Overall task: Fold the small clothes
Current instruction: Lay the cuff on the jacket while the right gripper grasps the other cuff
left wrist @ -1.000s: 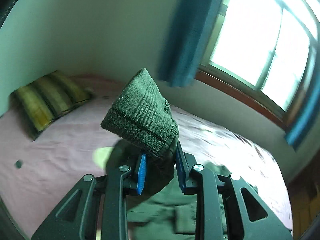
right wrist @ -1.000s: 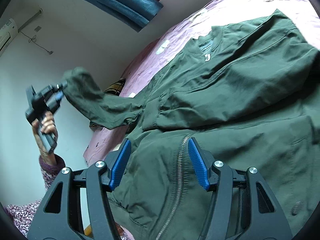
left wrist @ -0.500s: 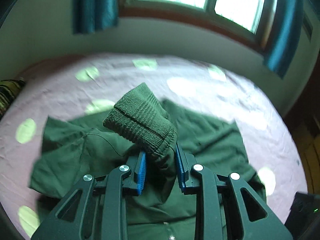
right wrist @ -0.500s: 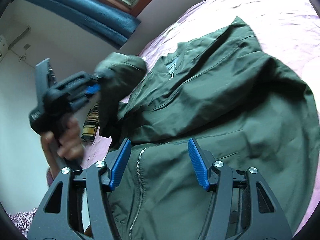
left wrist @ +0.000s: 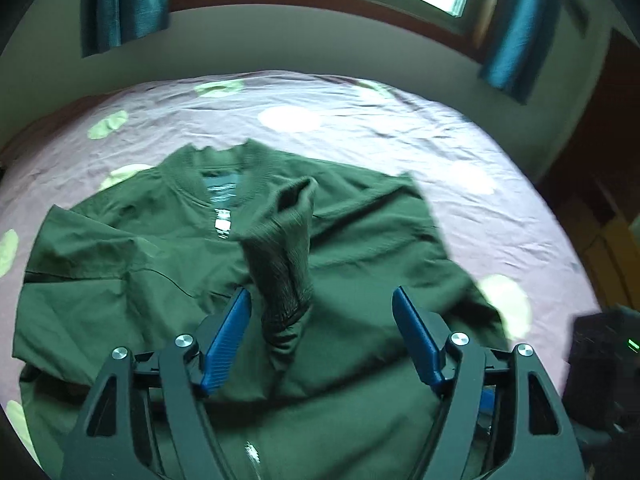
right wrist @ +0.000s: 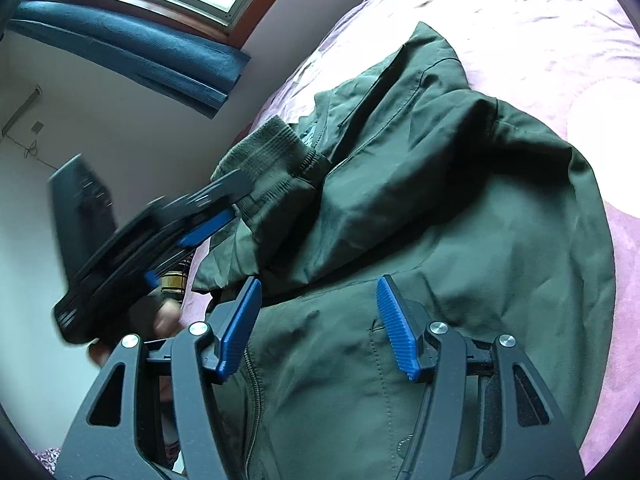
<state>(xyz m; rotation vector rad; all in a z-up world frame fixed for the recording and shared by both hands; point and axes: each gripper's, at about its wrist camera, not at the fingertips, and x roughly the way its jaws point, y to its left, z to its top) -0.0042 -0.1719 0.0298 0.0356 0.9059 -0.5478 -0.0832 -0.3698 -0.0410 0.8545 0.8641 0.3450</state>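
Left gripper (left wrist: 322, 308) jaws are now standing wide apart, no longer clamping the ribbed sleeve cuff (left wrist: 286, 248); cuff is dropping between them, nearer the left jaw, onto the jacket (left wrist: 360, 248) chest. The sleeve (right wrist: 280, 208) is now lying folded across the jacket front, ahead of the right gripper (right wrist: 318, 312) jaws, instead of stretched out sideways.
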